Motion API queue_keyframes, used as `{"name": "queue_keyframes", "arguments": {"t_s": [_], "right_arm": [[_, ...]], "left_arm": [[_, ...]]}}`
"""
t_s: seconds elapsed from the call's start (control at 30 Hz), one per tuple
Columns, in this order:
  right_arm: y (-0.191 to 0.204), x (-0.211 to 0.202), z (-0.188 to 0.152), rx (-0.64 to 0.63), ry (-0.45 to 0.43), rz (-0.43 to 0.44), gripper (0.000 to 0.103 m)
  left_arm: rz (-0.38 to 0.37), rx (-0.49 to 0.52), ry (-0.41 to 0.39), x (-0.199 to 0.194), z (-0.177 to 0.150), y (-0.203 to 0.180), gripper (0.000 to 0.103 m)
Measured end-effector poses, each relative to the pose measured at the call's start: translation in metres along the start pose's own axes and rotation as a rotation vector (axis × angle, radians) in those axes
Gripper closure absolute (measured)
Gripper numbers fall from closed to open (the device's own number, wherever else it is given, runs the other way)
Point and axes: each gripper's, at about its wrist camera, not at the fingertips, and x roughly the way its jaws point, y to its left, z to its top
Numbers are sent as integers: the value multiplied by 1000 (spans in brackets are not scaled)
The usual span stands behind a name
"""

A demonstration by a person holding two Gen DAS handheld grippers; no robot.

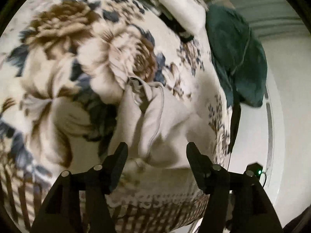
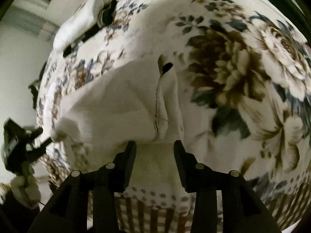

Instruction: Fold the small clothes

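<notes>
No readable writing or labels anywhere. Your pale garment (image 1: pixel 155 120) lies rumpled on the floral blanket (image 1: pixel 64 44) of the bed, right ahead of both grippers. Your left gripper (image 1: pixel 157 151) has its jaws spread wide, nothing between them; same for your right gripper (image 2: pixel 155 148), jaws spread at the garment's near edge (touching or not, can't tell). A dark green cloth (image 1: pixel 237 54) hangs off the far bed edge, beside a white pillow (image 1: pixel 178 5).

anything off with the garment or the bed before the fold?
The cream garment lies bunched and creased on the floral blanket, not flat. A dark loose thread trails along its seam. Both hand-held grippers, left and right, are open at its near edge.
</notes>
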Motion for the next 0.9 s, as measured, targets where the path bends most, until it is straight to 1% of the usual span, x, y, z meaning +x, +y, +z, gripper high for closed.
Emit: {"name": "queue_keyframes", "arguments": {"t_s": [0.03,0.1,0.13,0.2,0.23,0.27,0.33,0.37,0.4,0.47,0.5,0.53,0.57,0.6,0.7,0.77,0.83,0.9], "right_arm": [[-2,-6,2,21,-17,12,61],[-11,-22,4,97,-76,37,61],[-15,-30,6,144,-108,56,61],[-23,-38,9,234,-165,84,61],[-24,-38,13,260,-180,102,61],[-21,-32,20,274,-175,115,61],[-9,-18,34,253,-155,116,61],[1,-2,42,214,-111,92,61],[7,11,46,188,-75,37,61],[9,29,48,195,-24,-17,61],[8,37,48,205,0,-18,61],[7,41,48,210,7,-17,61],[5,43,46,215,3,-28,77],[3,43,46,222,-7,-46,96],[-5,34,46,265,-46,-62,98],[-12,26,47,294,-66,-88,98],[-17,25,50,309,-60,-106,98],[-18,29,53,301,-32,-131,98]], "left_arm": [[-9,-14,-21,-7,1,-2,43],[11,-24,-45,-11,4,-6,40],[17,-29,-45,-9,7,-8,37],[55,-24,-41,3,16,-11,37],[72,-17,-37,8,19,-12,37],[95,-3,-18,19,24,-13,37],[168,31,20,44,32,-15,37],[211,44,35,55,34,-14,37],[231,43,58,67,35,-11,37],[227,28,82,79,35,-5,39],[223,45,81,80,33,-5,39],[227,70,76,80,32,-6,51],[219,89,72,78,31,-8,83],[217,99,72,76,31,-10,91],[201,115,44,62,32,-11,92],[192,109,42,59,34,-9,92],[202,94,54,61,36,-4,92],[196,71,91,66,34,2,91]]}}
